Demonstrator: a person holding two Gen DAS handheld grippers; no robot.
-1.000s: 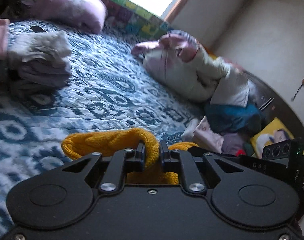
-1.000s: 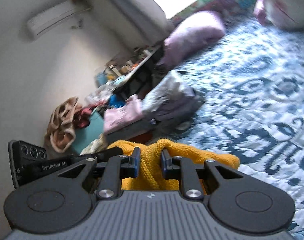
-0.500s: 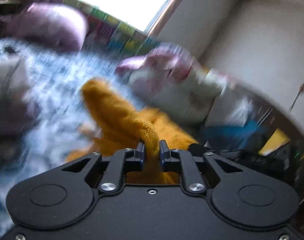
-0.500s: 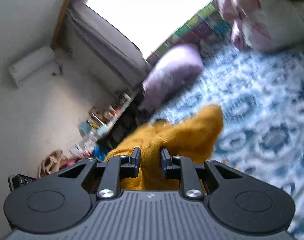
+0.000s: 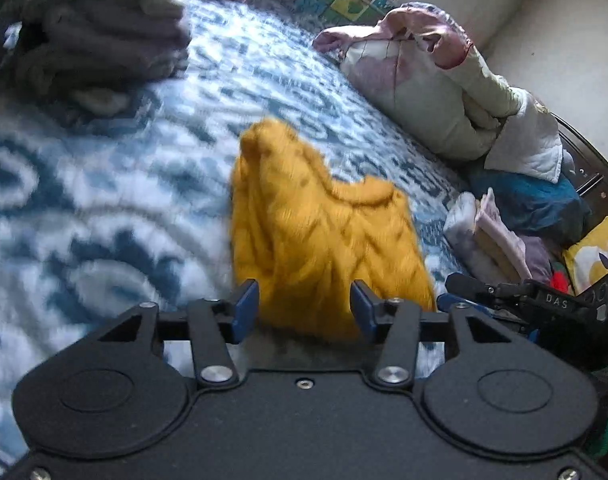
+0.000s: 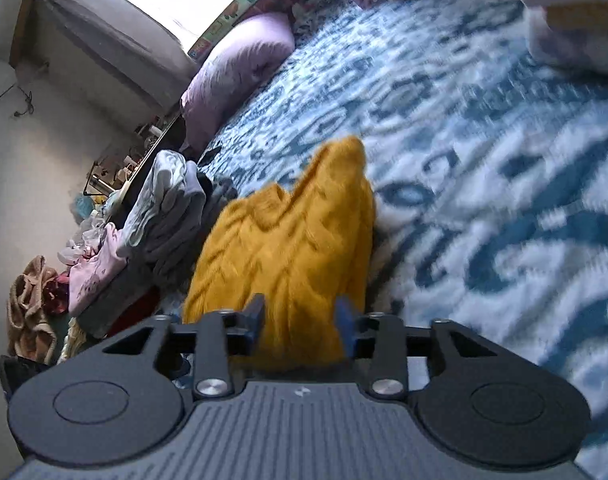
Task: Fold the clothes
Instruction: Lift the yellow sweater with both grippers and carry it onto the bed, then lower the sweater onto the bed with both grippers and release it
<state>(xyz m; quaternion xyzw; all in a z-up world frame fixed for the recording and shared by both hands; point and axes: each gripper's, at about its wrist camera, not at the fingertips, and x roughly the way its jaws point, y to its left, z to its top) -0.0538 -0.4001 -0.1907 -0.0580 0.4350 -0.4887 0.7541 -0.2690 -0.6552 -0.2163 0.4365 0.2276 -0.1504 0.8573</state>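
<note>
A mustard-yellow knit sweater [image 5: 320, 236] lies bunched on the blue and white patterned bedspread [image 5: 103, 200], stretching away from both grippers. My left gripper [image 5: 304, 308] stands open, its blue pads [image 5: 245, 310] on either side of the sweater's near edge without pinching it. In the right wrist view the same sweater [image 6: 287, 248] runs forward from my right gripper [image 6: 299, 320], which is also open around the near edge. The right gripper's body [image 5: 544, 304] shows at the lower right of the left wrist view.
A stack of folded grey clothes [image 5: 103, 28] sits at the back left of the bed. A rolled quilt [image 5: 432, 92] and more folded clothes [image 5: 496, 236] lie along the right side. A lilac pillow [image 6: 239, 68] rests by the window. Clutter [image 6: 35, 304] fills the floor beside the bed.
Both grippers were shut on the yellow sweater, swung it forward over the bed, and have now opened. The sweater has dropped onto the bedspread in front of them.
</note>
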